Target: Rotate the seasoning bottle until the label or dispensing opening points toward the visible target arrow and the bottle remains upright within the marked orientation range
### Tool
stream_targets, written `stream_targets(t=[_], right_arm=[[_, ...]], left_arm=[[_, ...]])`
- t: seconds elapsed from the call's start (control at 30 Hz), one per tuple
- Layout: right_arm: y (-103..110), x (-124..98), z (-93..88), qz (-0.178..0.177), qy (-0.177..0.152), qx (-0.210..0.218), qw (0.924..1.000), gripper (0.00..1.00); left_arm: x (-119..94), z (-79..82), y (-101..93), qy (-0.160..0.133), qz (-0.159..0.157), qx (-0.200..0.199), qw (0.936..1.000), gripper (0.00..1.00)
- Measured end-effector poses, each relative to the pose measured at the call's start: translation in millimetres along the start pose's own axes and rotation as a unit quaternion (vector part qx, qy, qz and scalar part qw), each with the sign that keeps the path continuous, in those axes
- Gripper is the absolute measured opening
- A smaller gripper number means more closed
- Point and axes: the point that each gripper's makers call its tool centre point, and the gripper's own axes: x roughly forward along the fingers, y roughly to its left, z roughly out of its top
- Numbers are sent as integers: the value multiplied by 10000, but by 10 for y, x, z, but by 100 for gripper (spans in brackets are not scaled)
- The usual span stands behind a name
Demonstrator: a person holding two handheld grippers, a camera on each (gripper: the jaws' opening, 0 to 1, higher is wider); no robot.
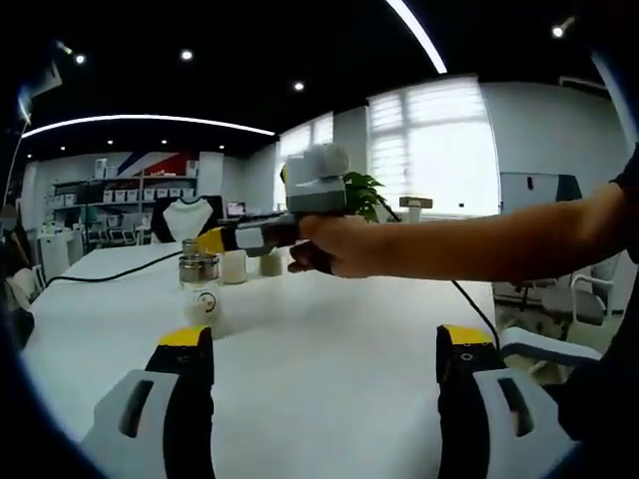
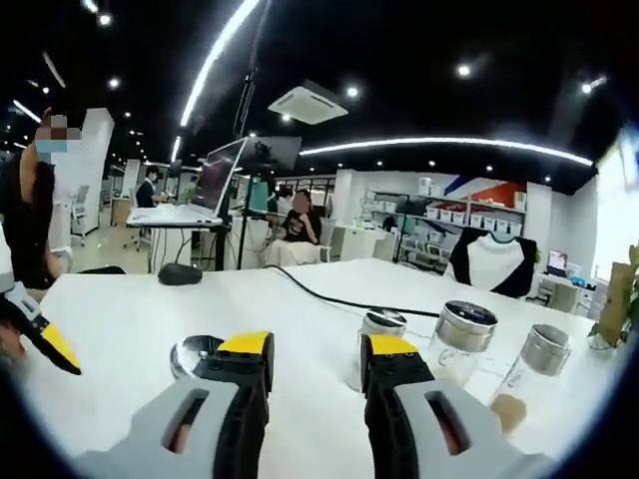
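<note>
Your left gripper (image 1: 324, 354) sits low over the white table (image 1: 329, 379), jaws spread wide with bare tabletop between the yellow tips, pinching nothing. Ahead and left of it stands the seasoning bottle (image 1: 199, 283), upright, clear glass with a metal cap, well apart from the left jaws. Behind it sit two small pale jars (image 1: 250, 265), near each other. Your hand (image 1: 334, 246) reaches in from the right holding the right gripper (image 1: 212, 240), whose yellow tip hovers just above and beside the bottle cap; contact can't be told from here.

In the right gripper view, your right gripper (image 2: 318, 364) has jaws close together with a narrow gap, nothing gripped between them. Just past the right jaw stand three metal-capped glass bottles: one (image 2: 376, 334) partly hidden behind the jaw tip, a bigger one (image 2: 461, 344) beside it, a third (image 2: 534, 371) further right with brown contents at the bottom. A shiny round lid (image 2: 192, 354) lies flat left of the left jaw. A black cable (image 2: 329, 296) runs across the table. The other gripper's yellow tip (image 2: 55, 346) pokes in at the far left. A laptop (image 2: 205, 190) stands on a desk behind.
</note>
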Motion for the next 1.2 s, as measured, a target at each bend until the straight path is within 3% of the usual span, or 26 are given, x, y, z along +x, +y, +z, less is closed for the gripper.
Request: stream_targets(t=[0.17, 0.27, 0.37, 0.53, 0.63, 0.73, 0.9, 1.2], right_arm=[[-152, 170, -113, -391, 115, -53, 9992, 32], [-200, 255, -78, -518, -151, 547, 9970, 32], [-327, 309, -160, -886, -57, 296, 9956, 32], [-493, 357, -146, -1185, -296, 477, 9914, 32], [-536, 426, -162, -1246, -311, 343, 9911, 32], [-580, 465, -221, -1407, -123, 126, 9899, 30], [-518, 593, -258, -1312, -108, -27, 9913, 34], [-614, 744, -169, -1609, -285, 150, 9864, 35]], left_arm=[[-3, -4, 12, 20, 22, 0, 10000, 98], [-2, -17, 6, 51, 1, -24, 10000, 98], [4, -13, 2, 55, -8, -46, 10000, 98], [17, 16, -50, 37, -118, -67, 9999, 98], [24, 5, -45, 62, -115, -68, 9999, 98], [28, 11, -46, 44, -119, -107, 9999, 97], [30, 18, -76, 49, -152, -87, 9998, 97], [70, -30, -97, 107, -184, -102, 9997, 97]])
